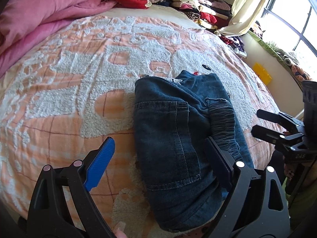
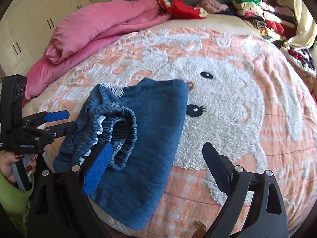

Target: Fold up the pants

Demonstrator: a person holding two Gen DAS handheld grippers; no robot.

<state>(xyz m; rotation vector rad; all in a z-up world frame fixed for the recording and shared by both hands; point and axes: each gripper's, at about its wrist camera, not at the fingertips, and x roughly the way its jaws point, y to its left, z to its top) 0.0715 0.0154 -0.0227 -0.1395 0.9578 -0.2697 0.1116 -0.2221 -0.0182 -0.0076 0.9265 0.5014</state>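
The pants (image 2: 142, 138) are seen in a compact folded bundle on the blanket (image 2: 227, 103), lying toward seven o'clock from the embroidered cat face. The elastic waistband (image 2: 120, 123) is left puffed open on top of the bundle, at its nine o'clock side. The left gripper (image 1: 158, 164) is held with its fingers spread wide, one tip resting on the denim and nothing pinched. The right gripper (image 2: 156, 170) is likewise parted, poised just over the waistband without a grip. Folding is judged nearly finished; only flattening that raised waistband and tidying the edges appears to be left.
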